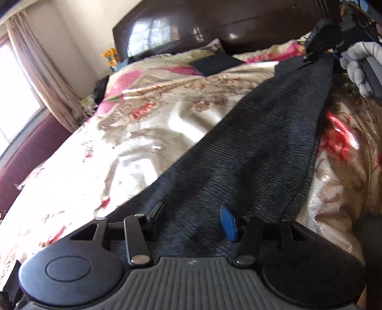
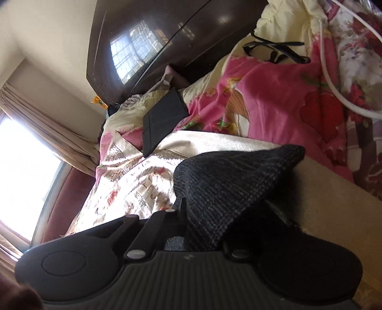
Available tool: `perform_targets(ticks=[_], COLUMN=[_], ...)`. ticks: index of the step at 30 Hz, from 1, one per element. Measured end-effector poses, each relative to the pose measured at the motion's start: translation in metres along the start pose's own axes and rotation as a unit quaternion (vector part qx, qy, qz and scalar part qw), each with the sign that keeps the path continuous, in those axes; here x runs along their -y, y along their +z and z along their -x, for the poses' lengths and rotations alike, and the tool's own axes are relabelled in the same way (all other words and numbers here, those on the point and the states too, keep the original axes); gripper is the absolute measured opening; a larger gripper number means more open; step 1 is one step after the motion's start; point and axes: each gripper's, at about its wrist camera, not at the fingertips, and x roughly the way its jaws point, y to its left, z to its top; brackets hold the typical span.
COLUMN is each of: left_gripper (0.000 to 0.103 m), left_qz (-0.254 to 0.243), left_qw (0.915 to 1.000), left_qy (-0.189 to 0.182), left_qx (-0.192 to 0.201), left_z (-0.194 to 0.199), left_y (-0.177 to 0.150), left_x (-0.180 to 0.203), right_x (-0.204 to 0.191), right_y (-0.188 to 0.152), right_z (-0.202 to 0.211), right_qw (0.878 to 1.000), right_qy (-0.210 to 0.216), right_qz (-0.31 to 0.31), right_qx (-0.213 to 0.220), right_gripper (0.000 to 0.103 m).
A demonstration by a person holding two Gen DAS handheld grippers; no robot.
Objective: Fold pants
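— Starting with the left gripper [image 1: 193, 220]: what do its fingers look like?

— Spread wide apart. A black finger [image 1: 155, 214] shows on one side and one with a blue pad [image 1: 228, 223] on the other, with the dark knit pants [image 1: 250, 152] lying between and under them. Neither finger is pinching the cloth, as far as the left wrist view shows.

— And the right gripper [image 1: 312, 51]?

— From the left wrist view it sits at the far end of the pants, near the headboard [image 1: 214, 21], and its tip meets the top edge of the fabric. A white-gloved hand [image 1: 360, 69] holds its handle. In the right wrist view the pants [image 2: 229, 188] bunch up into a peak right over the fingers and hide them, so the cloth appears clamped, though the pads themselves can't be seen.

— Where do the pants lie overall?

— Stretched in a long band from one gripper to the other, across a floral bedspread [image 1: 133, 133].

— Anything else on the bed?

— A dark flat case [image 2: 163, 121] near the headboard, resting on a pink cartoon-print quilt [image 2: 269, 100]. Black eyeglasses [image 2: 274, 52] lie on a pale pillow, and a white cable [image 2: 330, 71] loops beside them. A curtained window [image 2: 28, 167] is at the left.
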Motion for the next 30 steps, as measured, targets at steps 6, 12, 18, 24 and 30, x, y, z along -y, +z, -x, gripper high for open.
perform_targets(ticks=[6,12,18,24,30], left_gripper=[0.086,0.086,0.086,0.086,0.086], left_qz=[0.065,0.078,0.103,0.115,0.15], left_qw=[0.995,0.9953,0.9934,0.9901,0.9791], left_qy=[0.007,0.01,0.01,0.063,0.124], left_qx=[-0.076,-0.056,-0.049,-0.051,-0.06], left_z=[-0.031,-0.005,0.02,0.058,0.092], left_y=[-0.031,-0.042,-0.066,-0.106,-0.149], left_x=[-0.036,-0.047,-0.056,-0.082,-0.118], right_x=[-0.038,-0.102,-0.191,-0.27,-0.323], right_y=[0.005,-0.012,-0.063,-0.163,-0.267], right_z=[0.005,0.029,0.043,0.022,0.005], right_qw=[0.999,0.99,0.968,0.934,0.898], right_qy=[-0.007,0.018,0.078,0.148,0.192], right_qz=[0.046,0.137,0.235,0.296,0.319], right_qx=[-0.006,-0.003,-0.038,-0.136,-0.234], right_gripper=[0.004,0.004,0.005,0.005,0.005])
